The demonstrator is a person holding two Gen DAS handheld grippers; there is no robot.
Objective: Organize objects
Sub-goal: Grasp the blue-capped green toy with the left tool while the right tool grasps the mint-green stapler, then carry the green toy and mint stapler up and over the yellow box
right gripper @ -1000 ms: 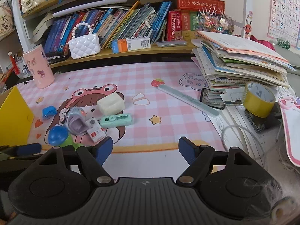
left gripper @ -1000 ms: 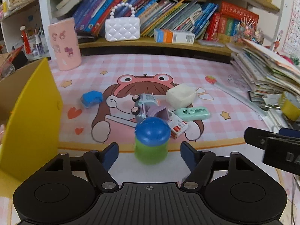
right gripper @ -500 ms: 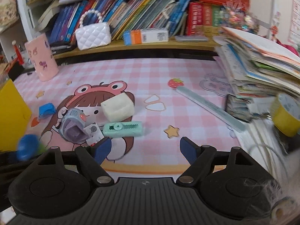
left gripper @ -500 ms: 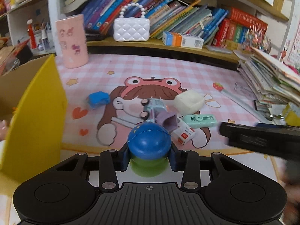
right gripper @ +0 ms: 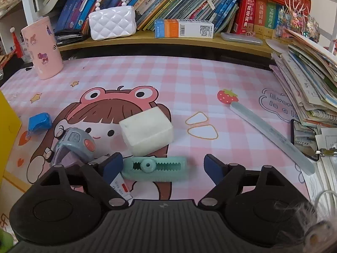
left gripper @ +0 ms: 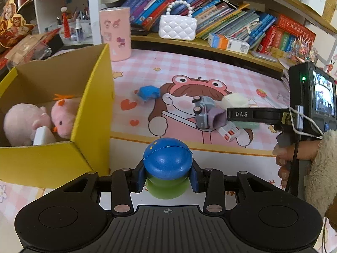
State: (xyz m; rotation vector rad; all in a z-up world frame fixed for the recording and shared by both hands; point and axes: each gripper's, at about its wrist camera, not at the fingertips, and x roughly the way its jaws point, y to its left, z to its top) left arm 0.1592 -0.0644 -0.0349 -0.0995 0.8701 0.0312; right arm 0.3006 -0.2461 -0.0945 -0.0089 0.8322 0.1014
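Two jobs here: left gripper (left gripper: pixel 167 177), pinching the blue-capped toy (left gripper: pixel 167 164), should clear the yellow box (left gripper: pixel 92 113) wall, while the spread right gripper (right gripper: pixel 163 165), jaws just opening, centers over the mint tape dispenser (right gripper: pixel 154 167).

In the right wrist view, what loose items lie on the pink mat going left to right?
Blue eraser → grey counter gadget → white block → long ruler. The mint correction tape's place overlaps the block's, so it is left out.
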